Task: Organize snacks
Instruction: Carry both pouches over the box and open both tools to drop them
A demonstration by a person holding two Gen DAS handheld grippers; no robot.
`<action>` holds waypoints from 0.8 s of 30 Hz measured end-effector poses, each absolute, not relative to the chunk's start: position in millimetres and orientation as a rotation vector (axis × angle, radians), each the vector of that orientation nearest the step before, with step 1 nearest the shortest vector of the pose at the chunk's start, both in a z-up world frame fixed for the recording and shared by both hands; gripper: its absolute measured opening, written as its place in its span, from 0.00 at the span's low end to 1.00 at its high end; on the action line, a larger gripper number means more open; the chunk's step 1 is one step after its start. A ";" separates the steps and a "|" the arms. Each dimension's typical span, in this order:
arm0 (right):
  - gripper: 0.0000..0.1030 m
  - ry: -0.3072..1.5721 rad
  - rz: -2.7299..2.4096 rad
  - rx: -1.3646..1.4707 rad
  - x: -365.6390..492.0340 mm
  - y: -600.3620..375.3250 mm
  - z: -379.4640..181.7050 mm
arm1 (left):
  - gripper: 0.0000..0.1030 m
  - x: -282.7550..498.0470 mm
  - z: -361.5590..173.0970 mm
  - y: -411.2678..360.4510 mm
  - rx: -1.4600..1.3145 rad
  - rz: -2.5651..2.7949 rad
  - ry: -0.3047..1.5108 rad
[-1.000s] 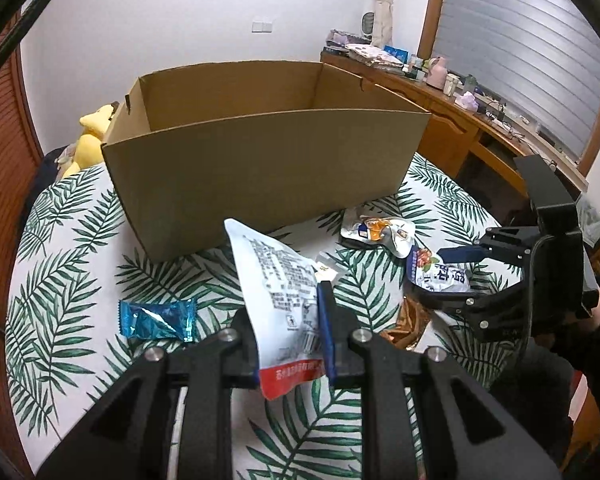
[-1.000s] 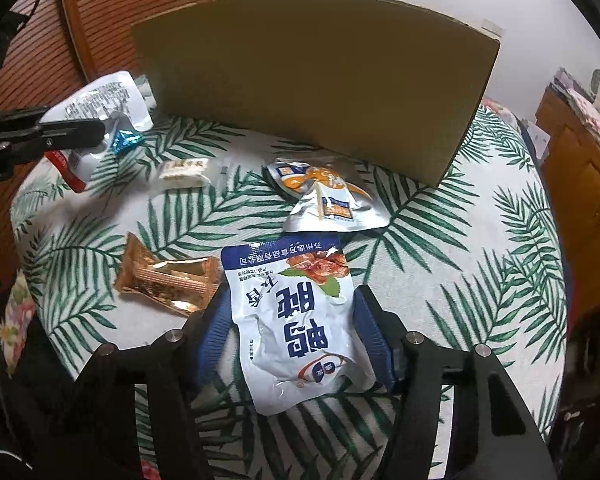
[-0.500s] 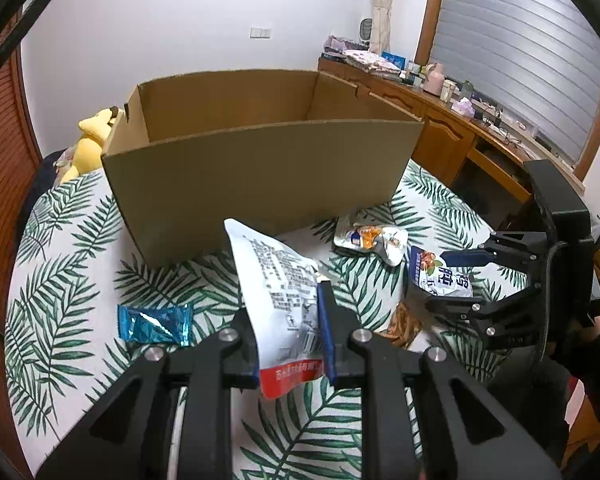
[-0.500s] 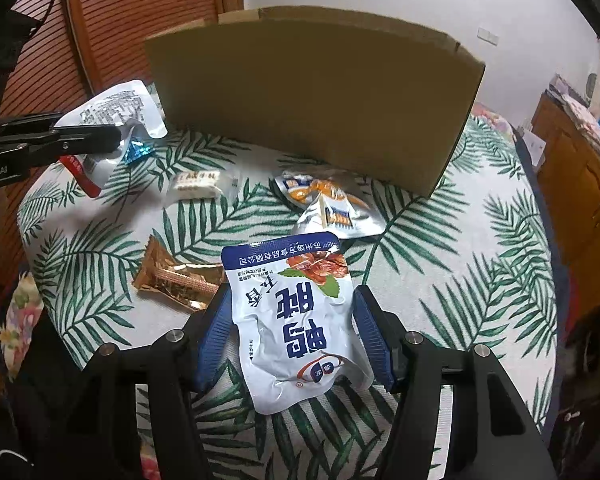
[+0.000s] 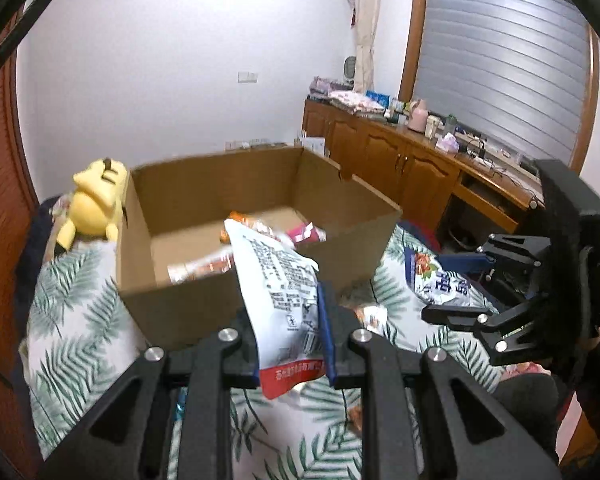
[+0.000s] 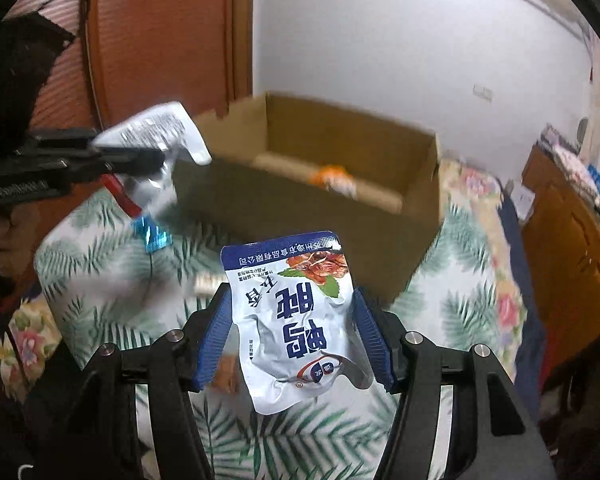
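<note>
Both claws have lifted clear of the counter (image 5: 80, 320) and now look over the near wall into the cardboard box (image 5: 260, 300), where other snacks already lie. Left claw (image 5: 288, 344) stays clamped on the white-and-red pouch (image 5: 280, 280); right claw (image 6: 296, 344) still grips the blue-and-white pouch (image 6: 296, 320). A second ago both were low, facing the box's outside wall; judged ready for the drop.

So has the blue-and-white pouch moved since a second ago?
Yes. The right gripper has lifted the pouch off the table, up towards the box rim.
</note>
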State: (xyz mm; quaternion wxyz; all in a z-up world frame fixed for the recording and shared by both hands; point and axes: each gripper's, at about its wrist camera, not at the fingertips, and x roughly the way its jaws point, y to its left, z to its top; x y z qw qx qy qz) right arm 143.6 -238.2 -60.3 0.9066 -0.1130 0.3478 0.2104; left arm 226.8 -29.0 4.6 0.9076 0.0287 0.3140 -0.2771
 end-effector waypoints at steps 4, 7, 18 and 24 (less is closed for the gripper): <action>0.60 0.647 0.442 -0.226 162.2 -233.1 -28.7 | 0.18 249.6 21.1 -27.8 0.068 -0.560 0.620; 0.60 0.619 0.446 -0.236 177.2 -227.6 -14.6 | 0.18 268.0 27.7 -26.6 0.069 -0.541 0.604; 0.60 0.607 0.456 -0.245 246.9 -211.6 -12.8 | 0.18 354.0 12.0 -37.7 0.080 -0.489 0.630; 0.60 0.633 0.445 -0.222 276.7 -207.4 -29.4 | 0.18 385.6 -13.1 -44.5 0.073 -0.479 0.680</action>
